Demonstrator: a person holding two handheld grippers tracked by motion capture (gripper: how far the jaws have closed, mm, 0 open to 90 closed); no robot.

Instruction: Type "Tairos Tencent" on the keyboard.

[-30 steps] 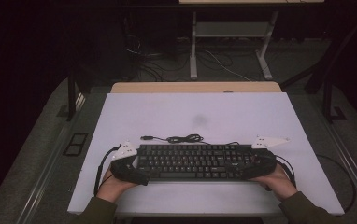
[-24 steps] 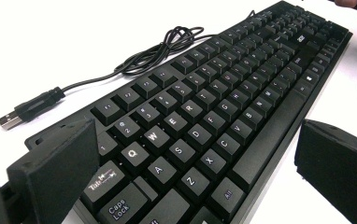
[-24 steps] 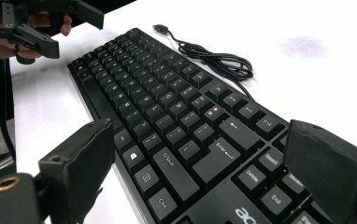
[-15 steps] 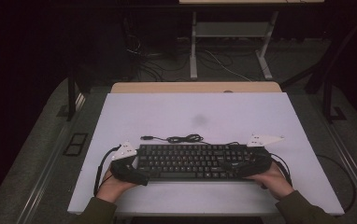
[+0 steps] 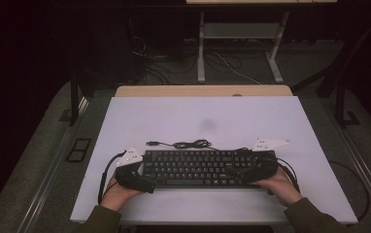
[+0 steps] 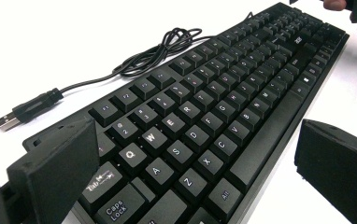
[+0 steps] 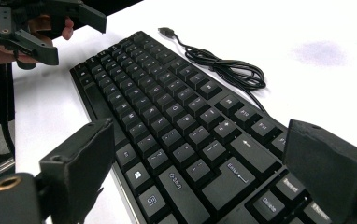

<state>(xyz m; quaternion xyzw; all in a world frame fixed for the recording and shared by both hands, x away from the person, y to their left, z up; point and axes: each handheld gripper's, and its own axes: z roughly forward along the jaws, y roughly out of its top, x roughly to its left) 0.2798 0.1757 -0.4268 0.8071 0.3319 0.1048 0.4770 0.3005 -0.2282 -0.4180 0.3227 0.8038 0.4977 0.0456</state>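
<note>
A black keyboard [image 5: 198, 167] lies near the front edge of the white table [image 5: 174, 116], and its coiled USB cable [image 5: 188, 144] rests just behind it. My left gripper [image 5: 147, 175] stands open at the keyboard's left end. In the left gripper view one jaw sits over the Tab corner and the other off the front edge of the keyboard [image 6: 204, 107]. At the right end my right gripper [image 5: 251, 170] is open too, its jaws on either side of the Enter and Delete end of the keyboard [image 7: 167, 112]. The left gripper [image 7: 74, 37] shows far off in the right gripper view.
A faint grey smudge [image 5: 207, 125] marks the bare table behind the keyboard. A wooden strip [image 5: 203, 91] borders the far edge. Desk legs [image 5: 200, 58] and loose cables stand on the dark floor beyond.
My right gripper has shifted slightly left along the keyboard's right end. The left gripper and the keyboard have stayed put.
</note>
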